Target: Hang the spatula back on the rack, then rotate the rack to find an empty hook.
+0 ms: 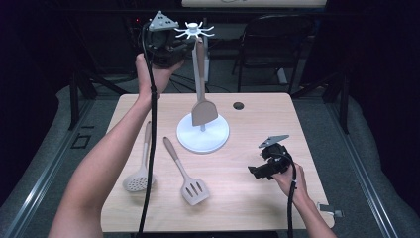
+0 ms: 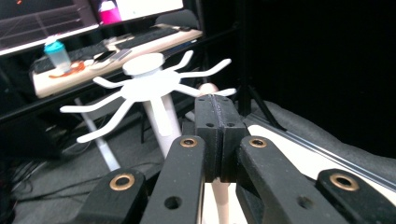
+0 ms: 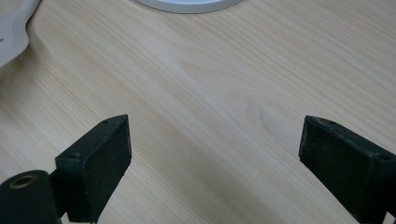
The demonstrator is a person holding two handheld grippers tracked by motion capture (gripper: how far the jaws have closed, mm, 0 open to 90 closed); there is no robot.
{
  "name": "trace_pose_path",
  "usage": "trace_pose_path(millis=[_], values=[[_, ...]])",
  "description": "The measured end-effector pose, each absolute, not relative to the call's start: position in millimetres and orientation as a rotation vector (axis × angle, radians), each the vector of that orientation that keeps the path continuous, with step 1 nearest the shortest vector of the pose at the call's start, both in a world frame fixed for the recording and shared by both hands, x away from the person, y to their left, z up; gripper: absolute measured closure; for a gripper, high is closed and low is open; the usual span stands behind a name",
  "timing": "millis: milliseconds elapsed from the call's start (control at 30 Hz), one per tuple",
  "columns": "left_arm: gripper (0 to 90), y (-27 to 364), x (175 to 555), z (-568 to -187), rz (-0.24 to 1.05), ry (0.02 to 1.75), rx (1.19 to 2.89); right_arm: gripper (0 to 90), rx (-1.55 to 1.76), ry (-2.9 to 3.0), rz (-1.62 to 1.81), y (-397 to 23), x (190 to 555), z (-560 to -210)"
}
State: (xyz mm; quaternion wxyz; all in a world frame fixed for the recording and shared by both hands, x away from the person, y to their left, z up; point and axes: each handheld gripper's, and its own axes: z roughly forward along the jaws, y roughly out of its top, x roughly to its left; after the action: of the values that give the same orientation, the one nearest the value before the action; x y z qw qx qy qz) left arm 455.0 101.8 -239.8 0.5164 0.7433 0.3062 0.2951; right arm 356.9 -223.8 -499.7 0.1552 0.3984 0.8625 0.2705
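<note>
table [image 1: 257, 193] bears stand [image 1: 203, 136], skimmer [image 1: 139, 173], turner [image 1: 187, 173]

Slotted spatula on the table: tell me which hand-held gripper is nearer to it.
Right. The right hand-held gripper sits low beside the slotted spatula, while the left hand-held gripper is raised by the rack's hooks.

White rack [image 1: 203, 134], taupe spatula [image 1: 202, 96], pale wood table [image 1: 257, 144].

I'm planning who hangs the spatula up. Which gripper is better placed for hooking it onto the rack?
Left. The left gripper is shut on the spatula handle beside the rack hooks; the right gripper sits open, low over the table.
</note>
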Motion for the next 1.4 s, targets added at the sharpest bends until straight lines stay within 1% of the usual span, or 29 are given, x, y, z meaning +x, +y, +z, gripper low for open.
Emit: trace_pose_path(millis=[100, 667, 1400], values=[[90.0, 104, 457, -240, 0.726, 0.752, 1.782, 9.1, 1.139, 2.472, 0.768, -224, 357, -500], [90.0, 123, 467, -243, 0.724, 0.81, 1.756, 9.1, 1.144, 2.473, 0.779, -223, 357, -500], [90.0, 125, 477, -244, 0.739, 0.849, 1.746, 9.6, 1.128, 2.512, 0.758, -221, 358, -500]])
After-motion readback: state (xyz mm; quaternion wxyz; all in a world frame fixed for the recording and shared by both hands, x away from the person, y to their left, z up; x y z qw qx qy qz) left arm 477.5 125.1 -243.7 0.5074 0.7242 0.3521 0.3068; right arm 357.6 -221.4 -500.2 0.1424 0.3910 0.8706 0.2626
